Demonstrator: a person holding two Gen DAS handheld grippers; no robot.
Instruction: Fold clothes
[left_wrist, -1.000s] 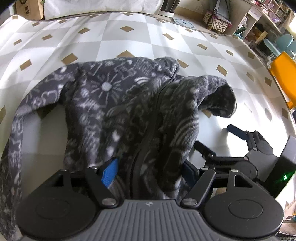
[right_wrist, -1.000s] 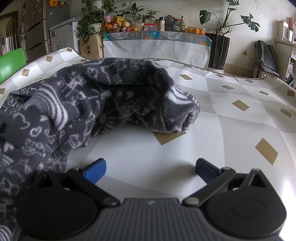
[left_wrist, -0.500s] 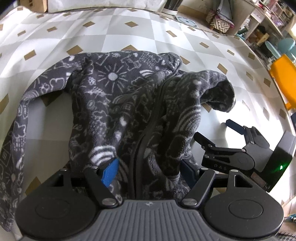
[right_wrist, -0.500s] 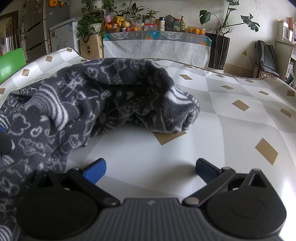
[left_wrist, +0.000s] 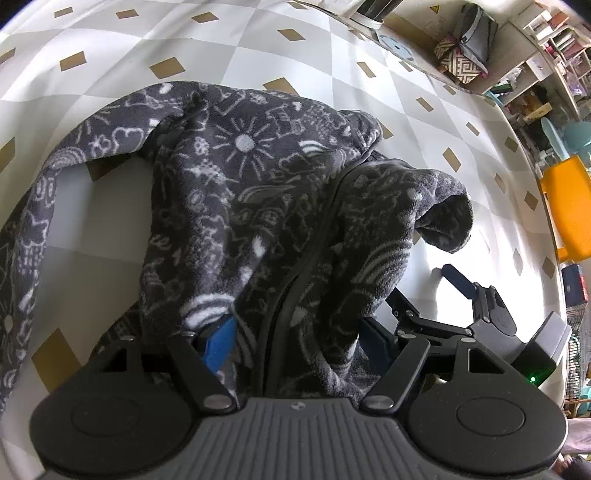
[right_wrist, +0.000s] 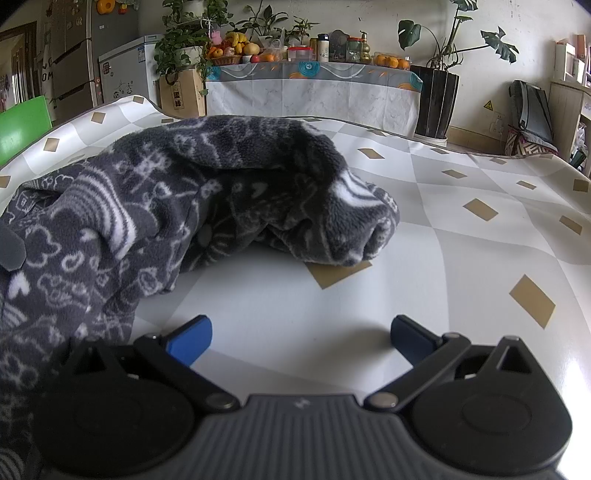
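A bunched fold of the dark patterned fleece (left_wrist: 258, 206) is clamped between the left gripper's (left_wrist: 295, 338) blue pads, over the checked table (left_wrist: 424, 122). The right gripper (right_wrist: 299, 338) is held wide apart, nothing gripped, the fleece lying beside it.

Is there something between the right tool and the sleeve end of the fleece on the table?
Nothing visible. Only bare table lies between the open right tool and the sleeve end ahead of it. The rest of the fleece lies to its left.
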